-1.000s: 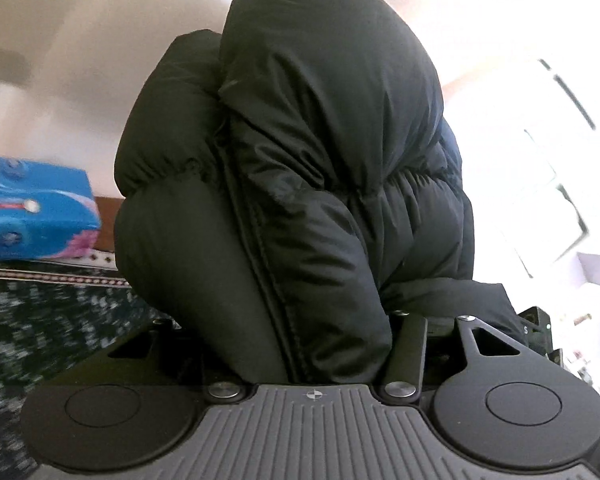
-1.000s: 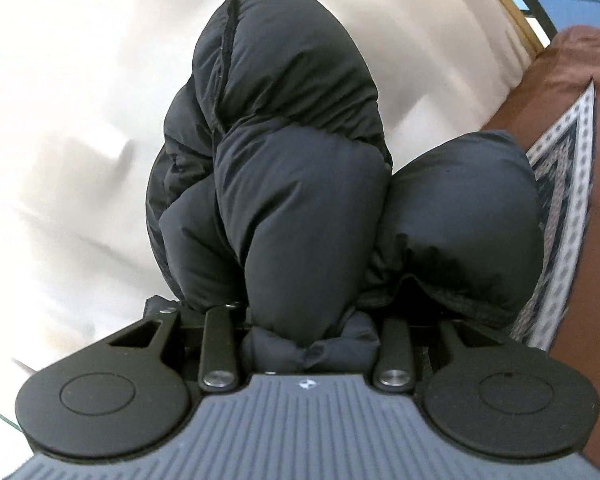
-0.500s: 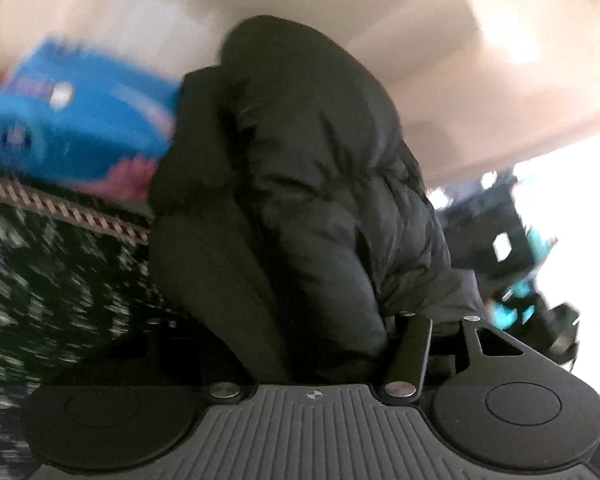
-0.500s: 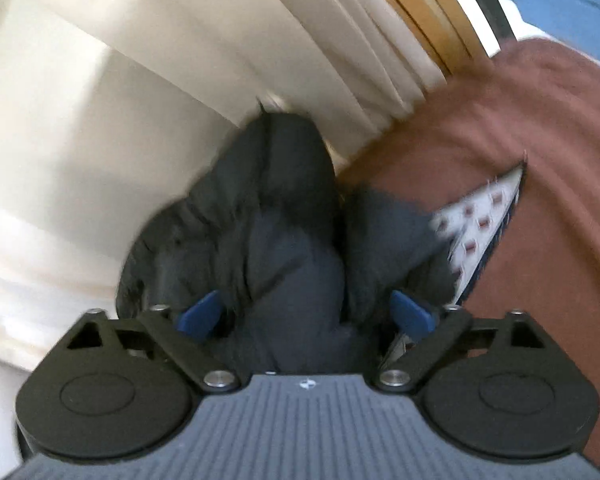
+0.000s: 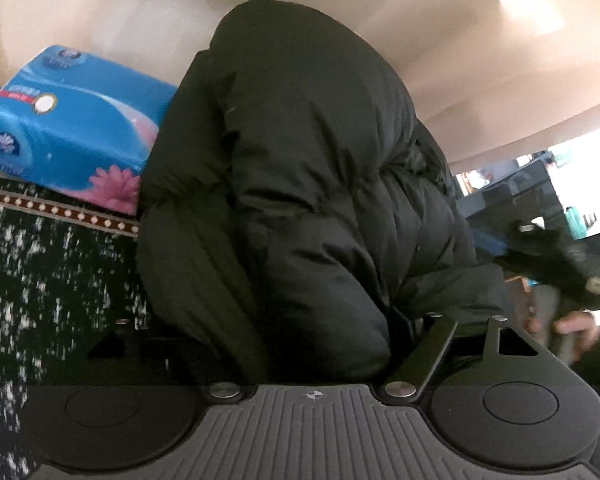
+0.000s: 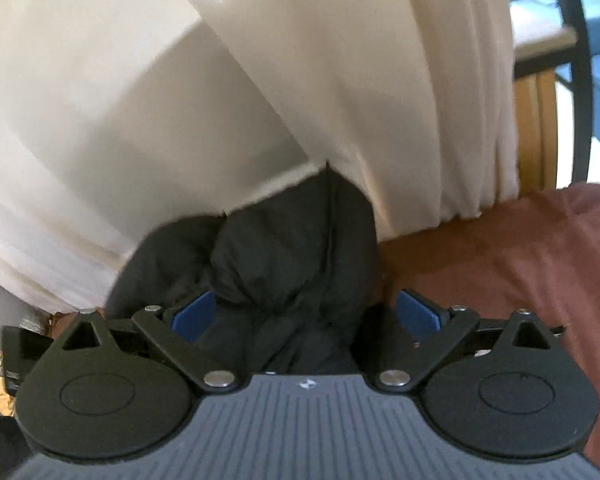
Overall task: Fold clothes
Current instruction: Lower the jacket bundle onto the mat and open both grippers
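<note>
Both tongs just opening to drop the fold: right tongs [image 6: 306, 314] spread, pads clear of the black puffer jacket [image 6: 284, 256]; left tongs [image 5: 300, 344] spread, jacket bulging between.

The right gripper [image 6: 306, 314] points downward, its jaws spread wide, blue pads [image 6: 416, 314] bared and pressing on nothing. The left gripper [image 5: 316, 332] also tilts down; its jaws have just been opening, with padded fabric bulging between them.
</note>
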Available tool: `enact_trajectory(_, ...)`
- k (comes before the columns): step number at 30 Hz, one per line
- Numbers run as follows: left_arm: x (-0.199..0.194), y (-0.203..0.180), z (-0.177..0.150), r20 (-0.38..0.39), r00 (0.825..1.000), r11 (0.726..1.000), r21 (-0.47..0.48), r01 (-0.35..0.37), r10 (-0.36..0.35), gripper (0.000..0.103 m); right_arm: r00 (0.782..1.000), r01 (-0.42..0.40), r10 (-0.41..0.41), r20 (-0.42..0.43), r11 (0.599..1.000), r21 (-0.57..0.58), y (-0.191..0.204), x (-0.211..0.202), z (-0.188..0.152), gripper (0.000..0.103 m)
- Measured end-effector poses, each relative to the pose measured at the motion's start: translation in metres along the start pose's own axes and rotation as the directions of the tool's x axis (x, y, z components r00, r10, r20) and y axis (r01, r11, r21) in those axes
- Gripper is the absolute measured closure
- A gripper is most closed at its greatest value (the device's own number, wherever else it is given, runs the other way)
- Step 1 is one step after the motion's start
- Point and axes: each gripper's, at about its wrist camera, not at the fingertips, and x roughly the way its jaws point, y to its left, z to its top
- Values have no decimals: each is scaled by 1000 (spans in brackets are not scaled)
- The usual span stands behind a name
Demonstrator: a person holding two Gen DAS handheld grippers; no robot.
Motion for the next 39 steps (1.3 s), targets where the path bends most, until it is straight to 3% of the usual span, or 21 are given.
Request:
enact_trajectory(4,-8,5,8,-34,997,996,-56,69,-70,15,1000,10,-10,-17,999,32,-8,16,-7,5)
enact_trajectory(8,-23,13,-1,-33,996,993,-96,74,-77,14,1000,-7,5,26,997,79,-14,15,-5,5)
enact_trajectory(10,-42,13,-18,-36,998,995,-80,55,-58,14,999,-41,41,-2,993,114,-17,18,-5,5)
enact_trajectory(11,-47,9,-23,-38,999,998,-54,32,-34,15,997,-67,72,-36,988,137,-18,20,-5,26)
enact_trajectory(13,-54,2,-30,-39,999,1000,-6,-7,7,15,985,-151,164,-57,971,187,-18,14,-7,79)
enact_trajectory(15,-59,0,-30,-35,999,1000,-2,3,-3,14,985,-165,171,-20,970,181,-16,-2,-8,81)
enact_trajectory(17,-68,9,-31,4,999,997,-60,45,-44,14,986,-168,168,17,972,166,-18,-21,-10,84)
enact_trajectory(19,-81,25,-35,64,995,986,-144,89,-81,13,990,-137,131,43,972,190,-28,-37,-15,84)
enact_trajectory(21,-89,30,-39,120,991,973,-218,79,-54,13,994,-104,92,67,971,216,-39,-53,-20,84)
enact_trajectory(24,-119,18,-37,206,979,985,-170,34,1,12,998,-62,54,41,971,230,-41,-56,-27,75)
enact_trajectory(25,-134,7,-33,233,972,991,-130,27,4,12,998,-53,48,27,971,233,-40,-55,-29,67)
enact_trajectory(26,-149,-4,-29,259,966,996,-90,21,3,12,999,-33,29,19,974,226,-37,-53,-31,49)
enact_trajectory(28,-138,-55,-3,281,960,1000,-6,5,-3,12,999,15,-20,25,979,203,-29,-53,-32,31)
enact_trajectory(31,-133,-122,18,234,972,983,181,-11,-32,9,984,58,-80,160,989,134,-4,-74,-27,31)
enact_trajectory(34,-104,-162,11,144,990,924,378,-57,2,8,975,-3,-12,220,998,64,18,-99,-25,31)
enact_trajectory(37,-69,-154,-10,95,986,878,448,-167,139,9,977,-62,60,206,998,2,37,-126,-31,31)
enact_trajectory(39,-58,-126,-22,80,978,886,413,-210,194,9,977,-101,107,185,994,-42,48,-142,-40,30)
